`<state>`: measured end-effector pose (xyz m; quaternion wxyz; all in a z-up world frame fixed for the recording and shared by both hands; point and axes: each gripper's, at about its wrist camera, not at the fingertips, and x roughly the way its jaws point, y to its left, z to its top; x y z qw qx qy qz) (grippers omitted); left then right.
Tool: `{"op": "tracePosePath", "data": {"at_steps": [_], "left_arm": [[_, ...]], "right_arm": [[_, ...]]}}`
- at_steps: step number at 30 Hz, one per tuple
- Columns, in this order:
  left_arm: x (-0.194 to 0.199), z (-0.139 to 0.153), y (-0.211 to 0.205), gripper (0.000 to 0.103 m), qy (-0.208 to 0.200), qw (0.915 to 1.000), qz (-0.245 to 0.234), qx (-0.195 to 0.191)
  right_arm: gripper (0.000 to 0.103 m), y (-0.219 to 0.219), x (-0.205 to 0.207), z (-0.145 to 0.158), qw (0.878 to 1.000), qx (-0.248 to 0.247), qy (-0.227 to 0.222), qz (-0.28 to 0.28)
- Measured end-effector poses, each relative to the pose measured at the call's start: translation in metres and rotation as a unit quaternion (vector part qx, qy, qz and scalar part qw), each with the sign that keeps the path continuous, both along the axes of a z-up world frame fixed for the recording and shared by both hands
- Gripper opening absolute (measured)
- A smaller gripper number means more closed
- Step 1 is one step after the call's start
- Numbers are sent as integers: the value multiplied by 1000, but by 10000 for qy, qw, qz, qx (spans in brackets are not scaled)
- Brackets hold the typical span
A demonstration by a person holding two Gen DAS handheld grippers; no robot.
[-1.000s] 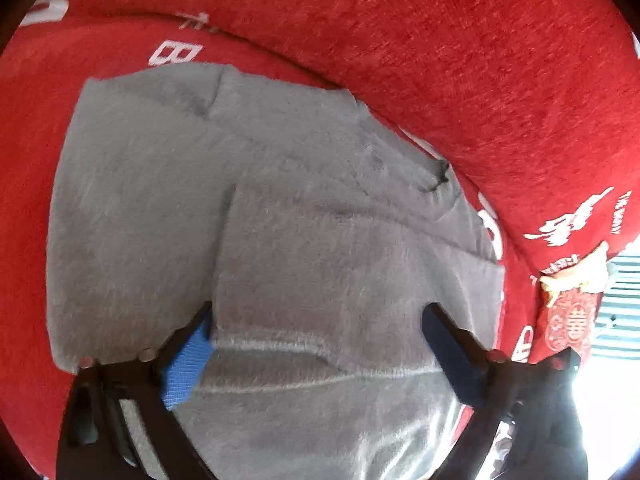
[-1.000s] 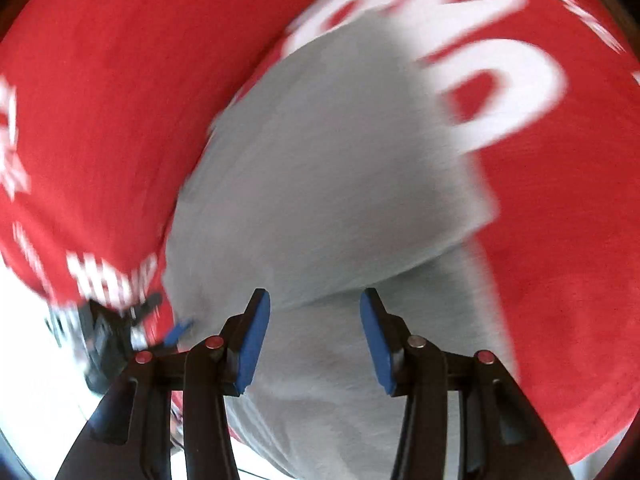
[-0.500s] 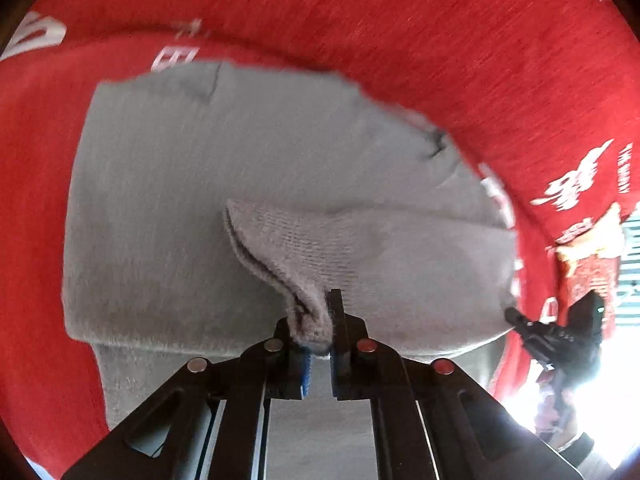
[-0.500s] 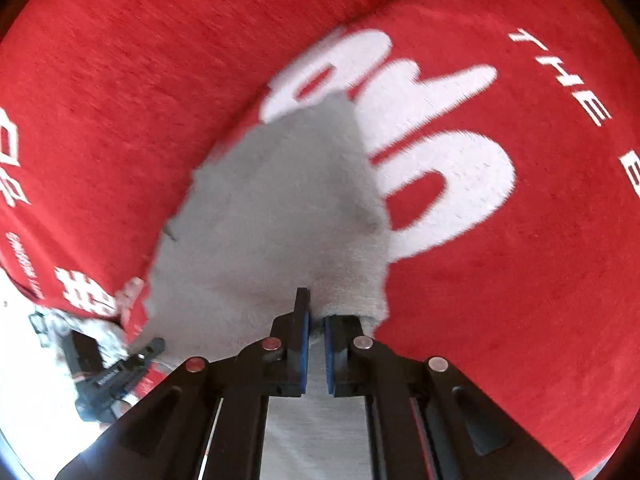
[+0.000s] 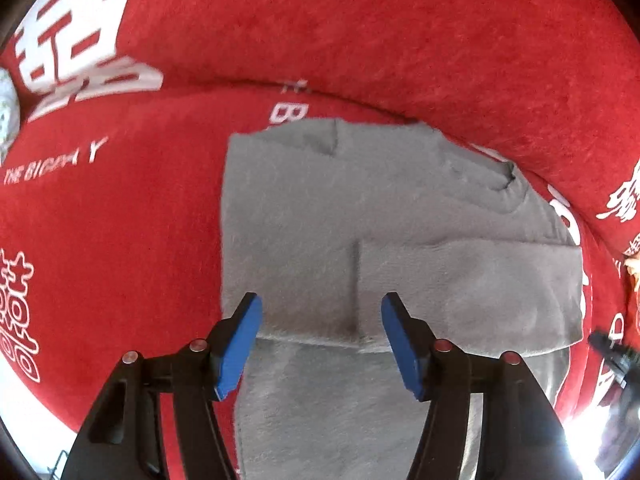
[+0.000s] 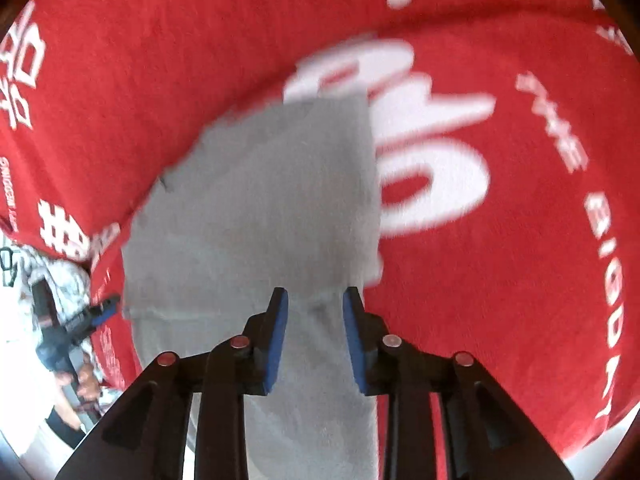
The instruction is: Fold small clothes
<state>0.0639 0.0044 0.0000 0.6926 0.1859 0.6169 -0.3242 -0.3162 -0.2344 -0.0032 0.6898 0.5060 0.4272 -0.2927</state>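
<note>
A small grey knitted sweater [image 5: 360, 232] lies flat on a red sofa seat [image 5: 120, 240]. Both sleeves are folded across its body and meet at a seam [image 5: 356, 280] near the middle. My left gripper [image 5: 322, 328] is open and empty just above the folded sleeve ends. In the right wrist view the same sweater [image 6: 256, 216] lies ahead. My right gripper [image 6: 314, 320] is open and empty over its near part. The other gripper [image 6: 96, 314] shows at the left edge.
The red sofa backrest [image 5: 400, 32] with white lettering rises behind the sweater. White print covers the seat [image 6: 440, 168] to the right of the sweater. The sofa's front edge and a bright floor [image 6: 24, 360] lie at the lower left of the right wrist view.
Both grippers were shut on sleeve fabric half a second ago. Both have opened and let go, and the sleeves now lie flat across the sweater's body.
</note>
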Motion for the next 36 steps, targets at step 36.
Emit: {"op": "tracePosePath", "data": {"at_steps": [36], "left_arm": [[-56, -26, -42, 63, -516, 9948, -436, 757]], "right_arm": [[12, -8, 43, -9, 9953, -150, 504, 810]]}}
